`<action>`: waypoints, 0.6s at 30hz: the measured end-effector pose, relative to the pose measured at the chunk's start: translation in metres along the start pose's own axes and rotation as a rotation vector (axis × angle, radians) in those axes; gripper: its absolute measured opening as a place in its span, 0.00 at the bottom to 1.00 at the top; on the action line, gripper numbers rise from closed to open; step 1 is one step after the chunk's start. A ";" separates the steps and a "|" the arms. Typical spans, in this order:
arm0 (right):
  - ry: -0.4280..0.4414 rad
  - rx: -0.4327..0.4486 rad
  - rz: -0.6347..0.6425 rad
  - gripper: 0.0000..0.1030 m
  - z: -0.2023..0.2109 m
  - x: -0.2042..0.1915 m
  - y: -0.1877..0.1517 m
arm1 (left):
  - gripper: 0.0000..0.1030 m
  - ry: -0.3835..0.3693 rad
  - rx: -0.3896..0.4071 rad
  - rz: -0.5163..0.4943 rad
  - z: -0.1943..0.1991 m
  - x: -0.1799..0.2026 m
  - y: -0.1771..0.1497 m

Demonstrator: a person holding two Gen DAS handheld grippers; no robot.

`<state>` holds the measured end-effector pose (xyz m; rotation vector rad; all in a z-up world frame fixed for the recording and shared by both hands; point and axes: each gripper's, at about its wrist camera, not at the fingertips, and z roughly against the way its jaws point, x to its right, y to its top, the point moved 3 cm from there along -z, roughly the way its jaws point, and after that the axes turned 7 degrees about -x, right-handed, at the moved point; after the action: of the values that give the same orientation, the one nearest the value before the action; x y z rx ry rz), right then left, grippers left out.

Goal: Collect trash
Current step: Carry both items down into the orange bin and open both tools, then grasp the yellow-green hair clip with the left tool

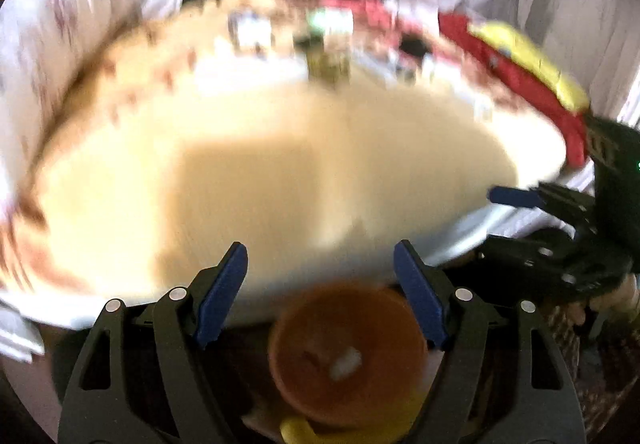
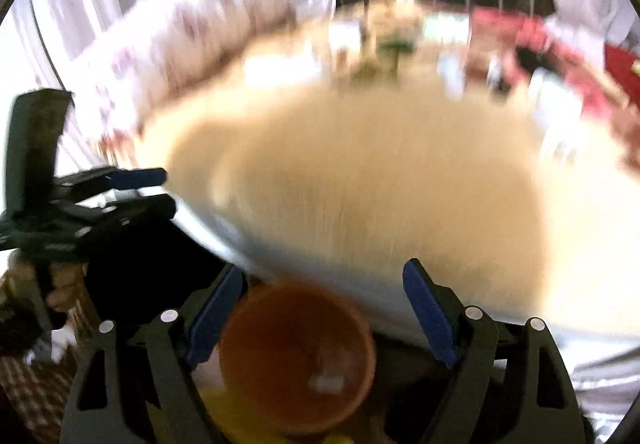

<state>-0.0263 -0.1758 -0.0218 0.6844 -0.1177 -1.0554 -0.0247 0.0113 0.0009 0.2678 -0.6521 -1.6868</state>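
Though blurred — bin (image 1: pixel 347 356) below left claw (image 1: pixel 320 284)

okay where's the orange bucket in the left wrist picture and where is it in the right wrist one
Left wrist: orange bucket at bottom centre, below the table edge, between the open blue pads.
Right wrist: orange bucket at bottom, left of centre, nearer the left pad.
Shared landmark: the cream tabletop fills the middle of both views; a small white scrap lies inside the bucket.
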 end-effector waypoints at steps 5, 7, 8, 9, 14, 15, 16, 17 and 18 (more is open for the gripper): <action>-0.019 0.143 -0.017 0.86 0.022 0.009 0.036 | 0.72 -0.004 0.129 -0.116 0.007 -0.022 0.062; -0.024 0.150 -0.032 0.86 0.023 0.012 0.042 | 0.72 0.006 0.144 -0.175 -0.002 -0.037 0.076; -0.028 0.156 -0.042 0.86 0.024 0.015 0.044 | 0.72 0.027 0.139 -0.189 -0.008 -0.041 0.089; -0.026 0.158 -0.048 0.86 0.022 0.018 0.045 | 0.72 0.032 0.137 -0.192 -0.012 -0.040 0.092; -0.044 0.168 -0.076 0.86 0.019 0.035 0.041 | 0.72 -0.038 0.126 -0.174 -0.038 -0.028 0.117; -0.050 0.171 -0.089 0.86 0.018 0.039 0.043 | 0.72 -0.032 0.117 -0.168 -0.048 -0.017 0.125; -0.057 0.176 -0.097 0.86 0.020 0.043 0.043 | 0.72 -0.017 0.109 -0.163 -0.059 -0.006 0.133; -0.064 0.179 -0.108 0.86 0.020 0.048 0.045 | 0.72 -0.003 0.096 -0.157 -0.068 0.003 0.139; -0.065 0.181 -0.116 0.86 0.019 0.052 0.047 | 0.72 0.006 0.085 -0.150 -0.076 0.011 0.144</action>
<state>0.0283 -0.2134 0.0088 0.8286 -0.2345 -1.1885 0.1309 -0.0331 0.0202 0.3905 -0.7154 -1.8023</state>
